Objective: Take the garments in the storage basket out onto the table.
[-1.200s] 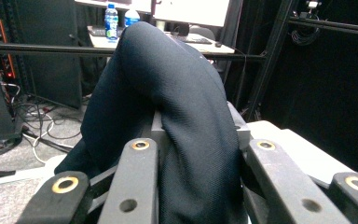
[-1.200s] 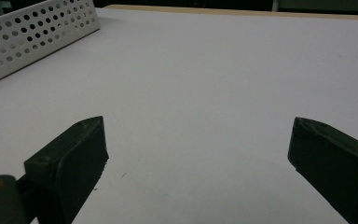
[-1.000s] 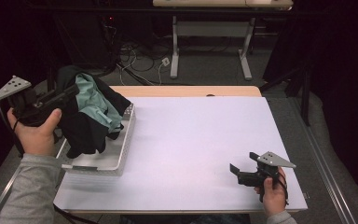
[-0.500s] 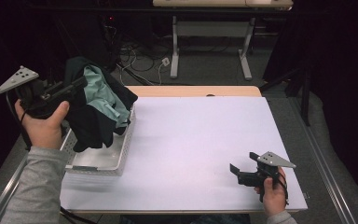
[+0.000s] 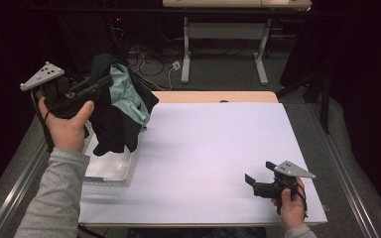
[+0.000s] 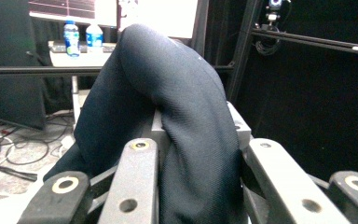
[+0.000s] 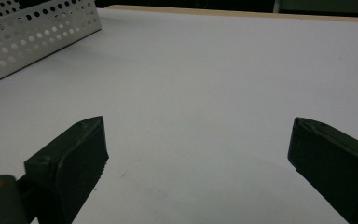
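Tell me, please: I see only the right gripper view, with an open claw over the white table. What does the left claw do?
Observer: The left claw is shut on a dark garment and holds it over the white basket.
Operator: Is the cloth all dark?
Observer: No, a pale green part shows in its folds.
Operator: Is there more in the basket?
Observer: The floor I can see is bare.

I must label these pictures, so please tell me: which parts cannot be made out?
- Left gripper tips: in both views the dark garment covers them.
- White basket contents: high view, garment hangs before it.
- Basket: right gripper view, cut by the frame edge.
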The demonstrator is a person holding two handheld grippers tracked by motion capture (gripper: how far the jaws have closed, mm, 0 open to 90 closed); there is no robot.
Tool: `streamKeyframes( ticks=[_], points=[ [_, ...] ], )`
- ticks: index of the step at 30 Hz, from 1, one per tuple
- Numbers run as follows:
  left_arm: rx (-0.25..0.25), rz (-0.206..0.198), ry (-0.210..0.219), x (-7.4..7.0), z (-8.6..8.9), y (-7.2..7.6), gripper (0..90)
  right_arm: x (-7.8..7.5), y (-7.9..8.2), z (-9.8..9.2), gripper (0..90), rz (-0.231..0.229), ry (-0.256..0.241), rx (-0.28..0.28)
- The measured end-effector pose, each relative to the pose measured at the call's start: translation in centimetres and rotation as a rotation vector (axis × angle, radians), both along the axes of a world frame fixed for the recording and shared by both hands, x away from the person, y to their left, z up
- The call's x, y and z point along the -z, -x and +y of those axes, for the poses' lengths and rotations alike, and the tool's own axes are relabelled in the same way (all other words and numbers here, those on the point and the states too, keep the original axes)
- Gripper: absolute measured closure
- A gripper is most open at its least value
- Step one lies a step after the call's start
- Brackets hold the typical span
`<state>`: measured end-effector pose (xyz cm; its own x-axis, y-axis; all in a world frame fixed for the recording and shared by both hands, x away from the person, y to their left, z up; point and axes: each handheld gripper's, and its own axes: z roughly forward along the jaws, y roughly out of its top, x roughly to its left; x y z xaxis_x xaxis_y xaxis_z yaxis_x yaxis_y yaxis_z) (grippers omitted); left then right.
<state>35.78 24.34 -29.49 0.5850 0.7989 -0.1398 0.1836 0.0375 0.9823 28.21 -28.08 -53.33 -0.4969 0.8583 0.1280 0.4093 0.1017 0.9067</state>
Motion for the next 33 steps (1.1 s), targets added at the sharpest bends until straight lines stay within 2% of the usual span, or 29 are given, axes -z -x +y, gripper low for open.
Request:
streamKeyframes(
  ticks=[9, 12, 23, 33],
  points=[
    [0.038, -0.011, 0.011, -0.1, -2.2, -0.6, 73.3, 0.0, 0.0, 0.0, 4.3, -0.001, -0.005, -0.002],
    [0.055, -0.009, 0.016, 0.0, -3.0, -0.9, 73.3, 0.0, 0.0, 0.0, 4.3, -0.012, -0.002, -0.004],
    [0.103, -0.008, 0.016, 0.0, -5.5, -1.4, 73.3, -0.2, 0.1, -0.2, 4.3, -0.011, -0.003, -0.005],
    [0.137, 0.003, 0.015, 1.0, -7.2, -1.8, 73.2, -0.2, 0.1, -0.2, 4.3, -0.013, -0.014, -0.007]
  ],
)
